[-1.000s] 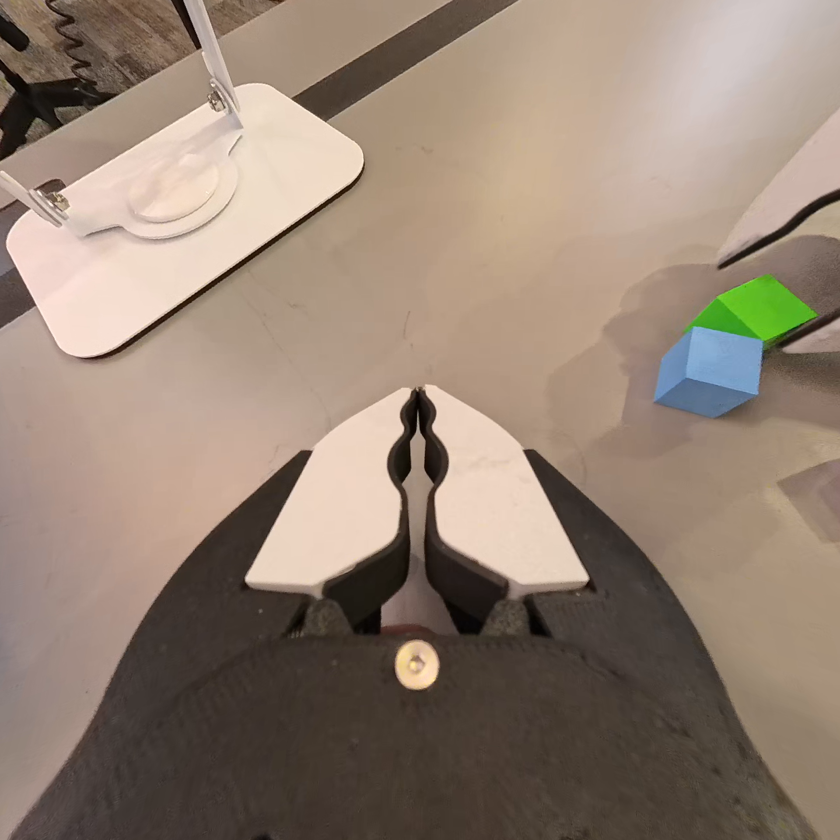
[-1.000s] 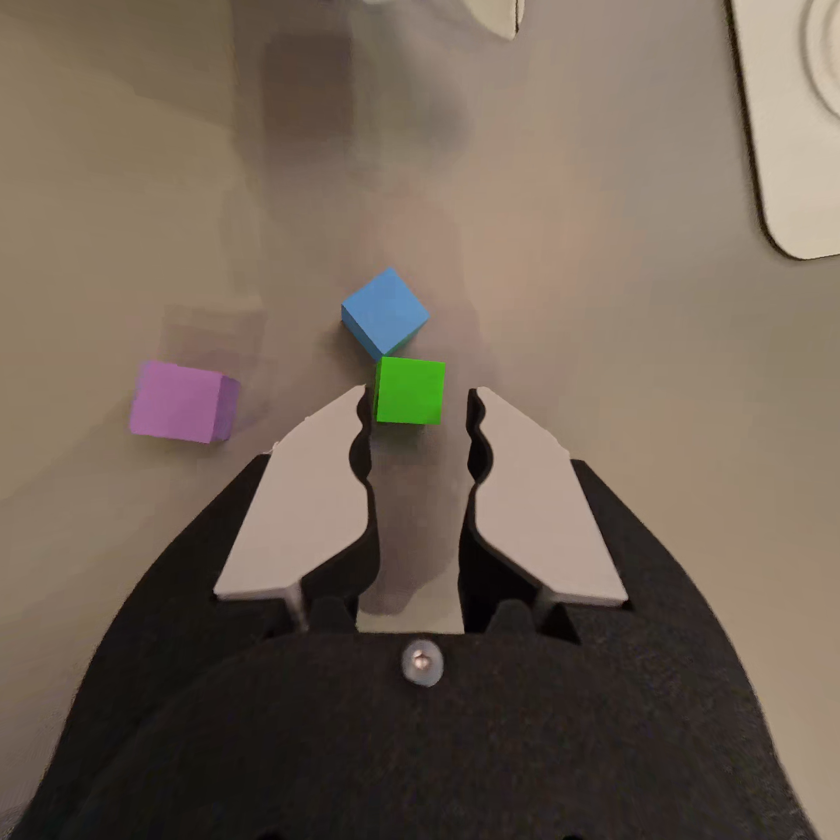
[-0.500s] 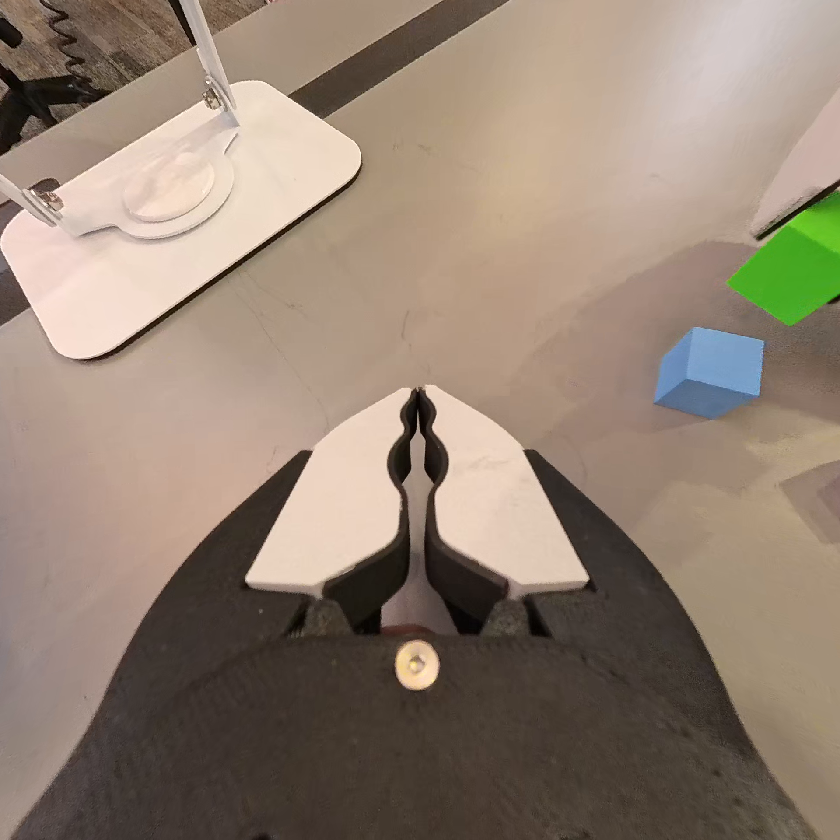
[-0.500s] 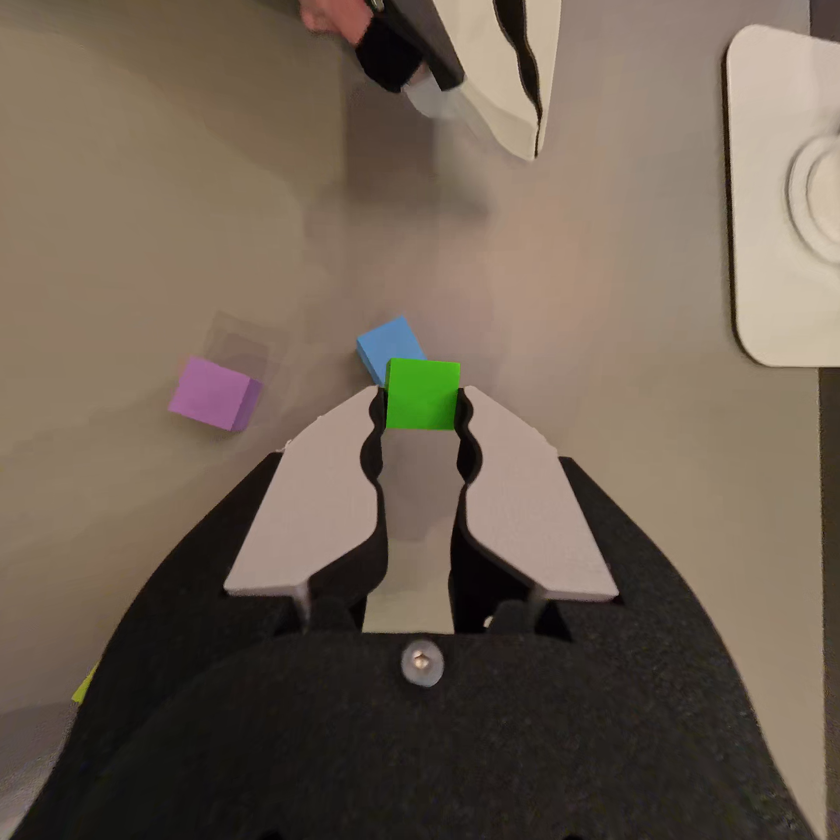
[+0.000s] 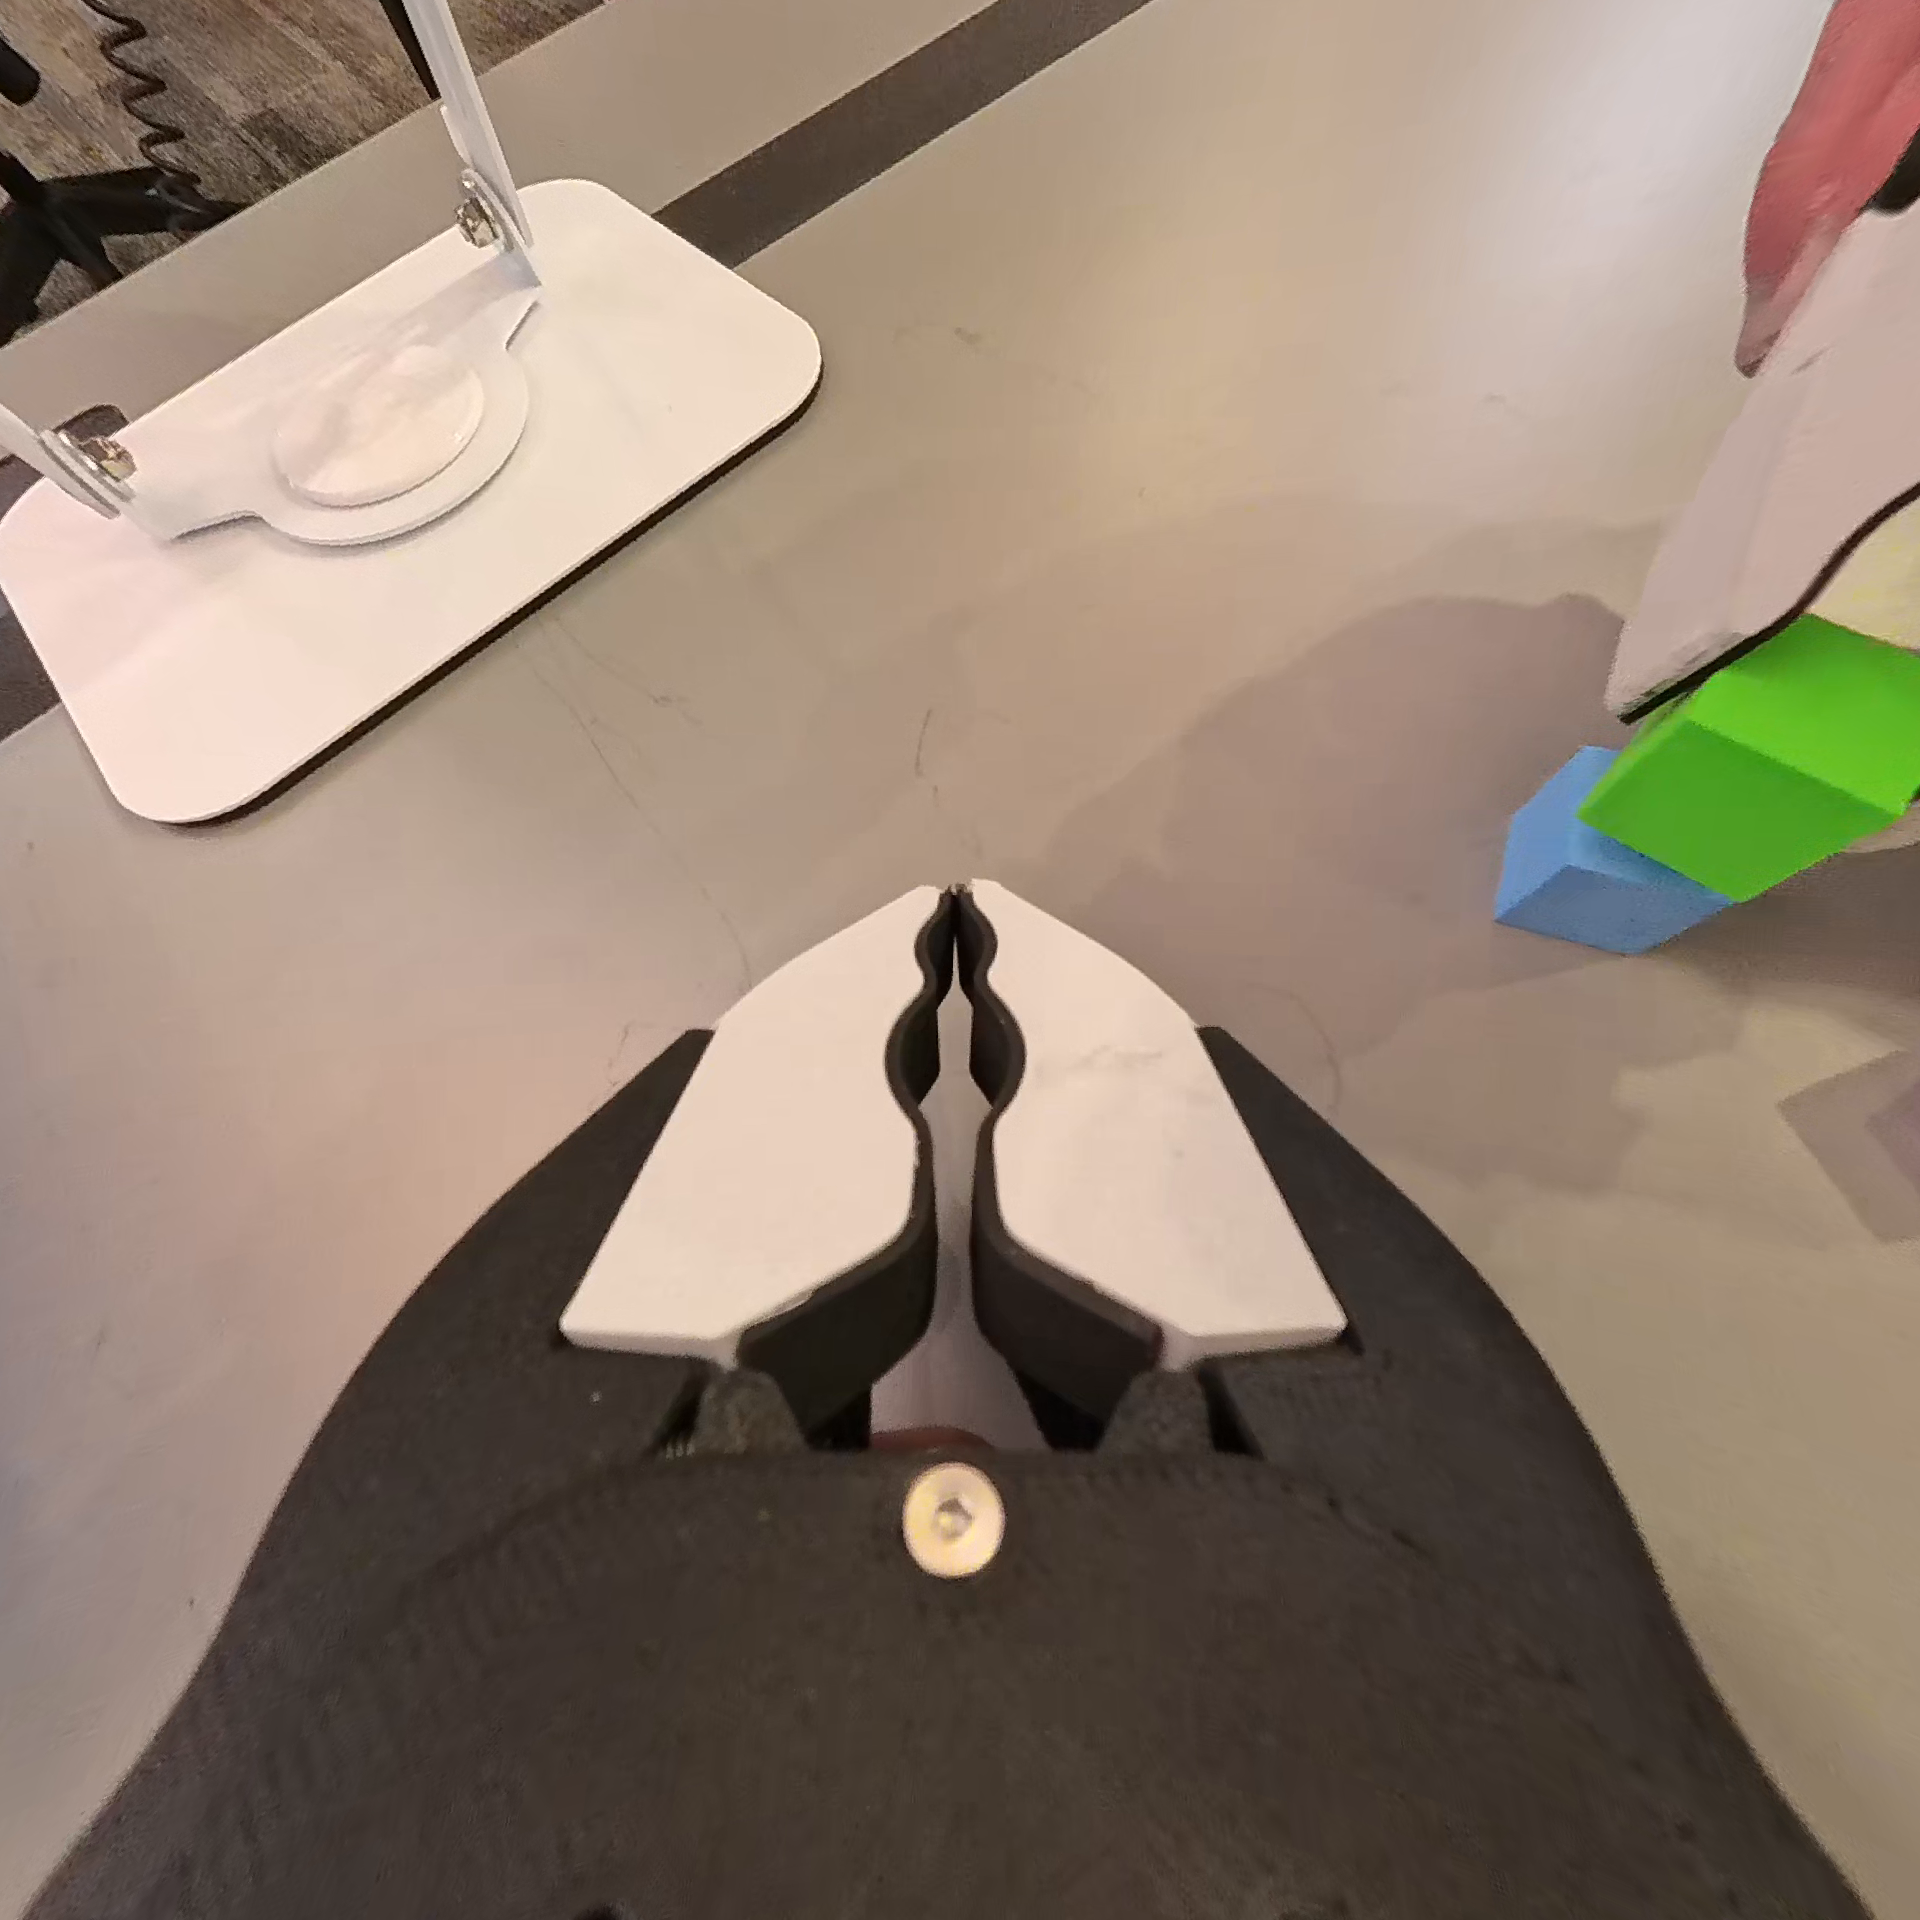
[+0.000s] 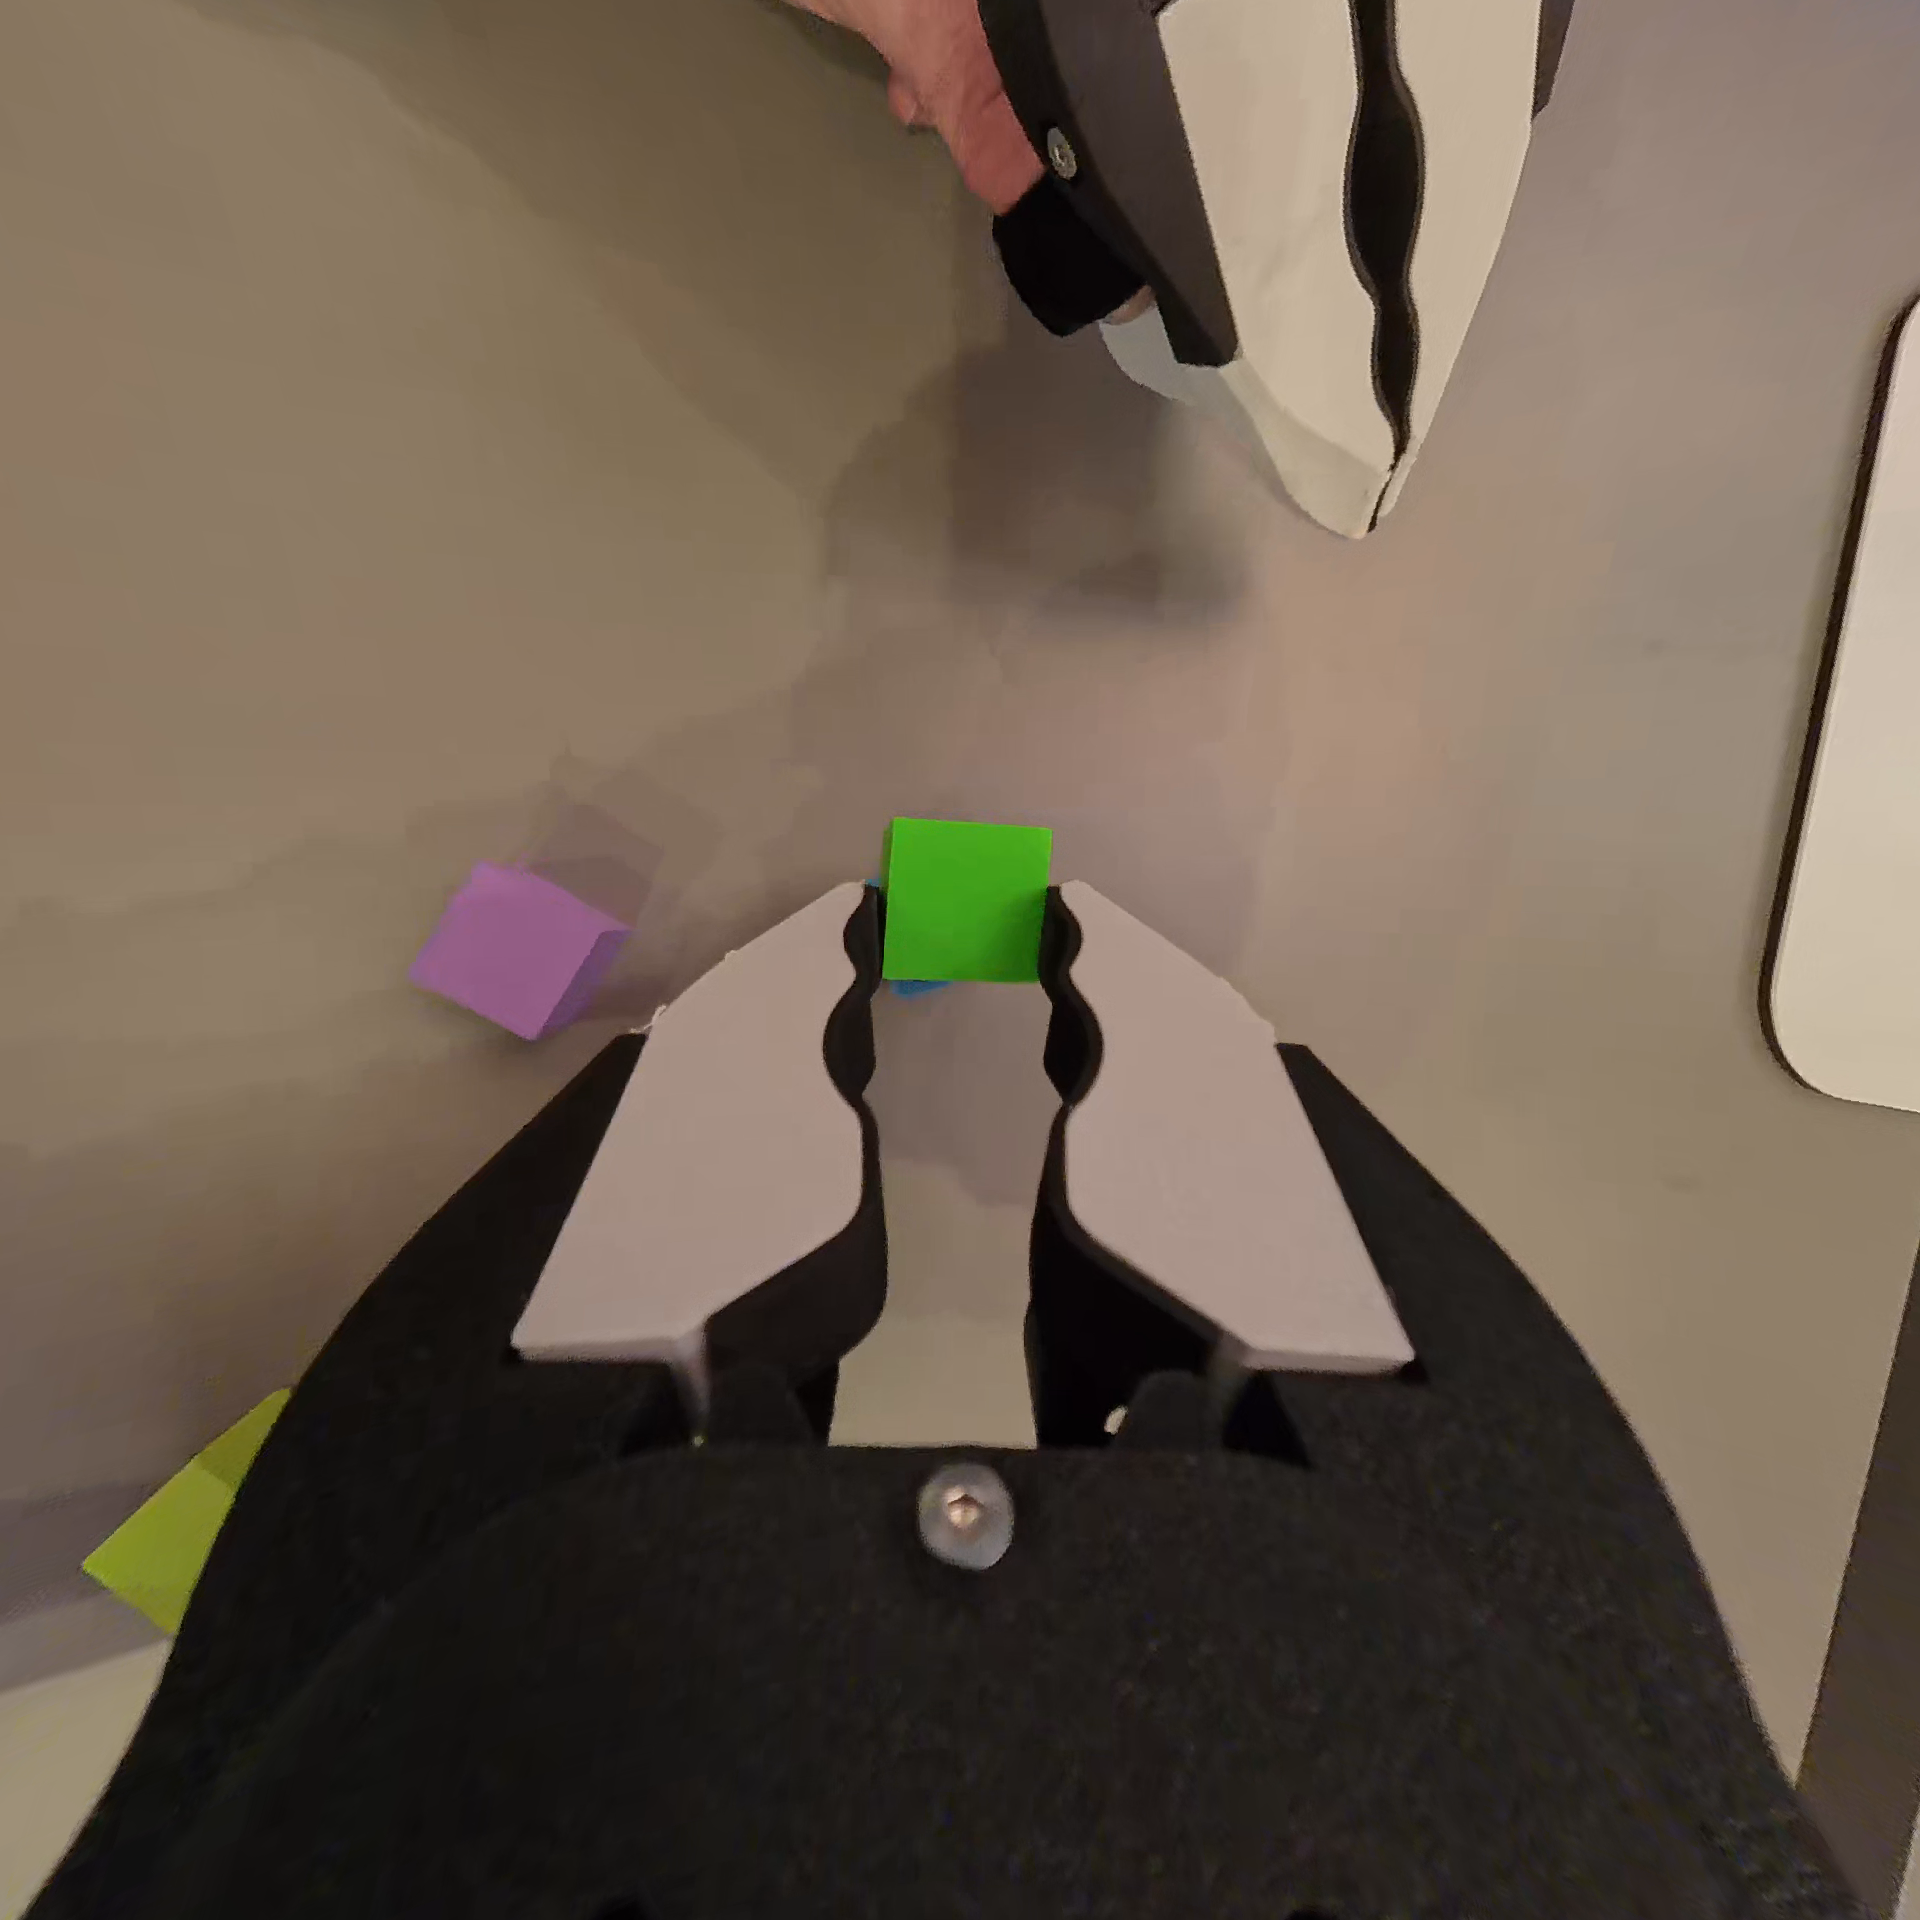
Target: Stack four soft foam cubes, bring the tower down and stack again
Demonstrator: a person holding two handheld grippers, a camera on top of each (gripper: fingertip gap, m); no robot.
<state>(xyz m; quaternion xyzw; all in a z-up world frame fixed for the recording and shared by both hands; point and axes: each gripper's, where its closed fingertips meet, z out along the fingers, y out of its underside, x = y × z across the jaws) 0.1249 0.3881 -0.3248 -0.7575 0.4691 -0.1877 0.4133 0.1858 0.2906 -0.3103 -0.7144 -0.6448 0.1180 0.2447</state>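
Between tool [image 6: 964, 914] pads: green cube [image 6: 964, 902] (pinched)

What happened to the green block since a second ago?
The right gripper closed on the green cube, which had been sitting on the table beside the blue cube. It lifted the green cube and carried it over the blue one, where it now sits tilted. The blue cube, purple cube and shut left gripper stayed put.
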